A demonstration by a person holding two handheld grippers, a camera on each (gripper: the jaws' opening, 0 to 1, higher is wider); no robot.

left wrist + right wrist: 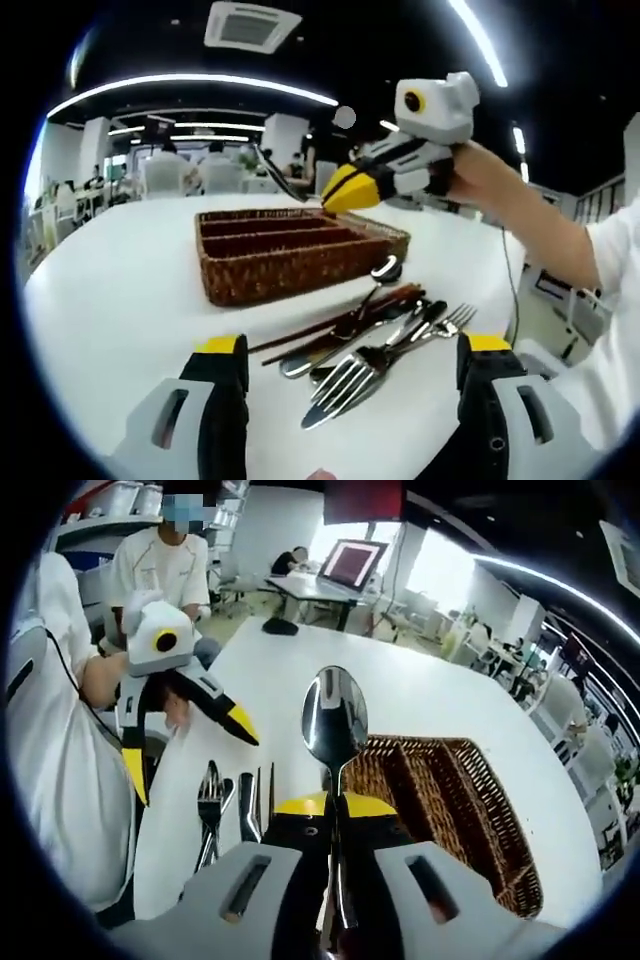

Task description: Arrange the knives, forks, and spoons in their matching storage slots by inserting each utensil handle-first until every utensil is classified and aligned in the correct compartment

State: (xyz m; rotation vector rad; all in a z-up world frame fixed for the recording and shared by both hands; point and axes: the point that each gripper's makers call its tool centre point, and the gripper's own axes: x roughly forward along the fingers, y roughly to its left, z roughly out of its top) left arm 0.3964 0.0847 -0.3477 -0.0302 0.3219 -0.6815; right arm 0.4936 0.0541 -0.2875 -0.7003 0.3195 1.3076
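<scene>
A brown wicker tray (290, 250) with long compartments sits on the white round table (130, 290). In front of it lies a heap of forks, spoons and a knife (365, 350), just beyond my open left gripper (353, 345). My right gripper (340, 190) hovers over the tray's far right corner, shut on a spoon (283, 178). In the right gripper view the spoon (335, 720) stands bowl-up from my right gripper (335, 805), with the tray (450, 800) to its right. The utensil heap (225, 800) lies left, below my open left gripper (190, 748).
Brown chopsticks (330, 325) lie among the utensils. A person's white sleeve (50, 740) fills the left side. Another person (160, 560) sits beyond the table, near a desk with a monitor (350, 562). A dark mouse-like object (280, 627) rests at the table's far edge.
</scene>
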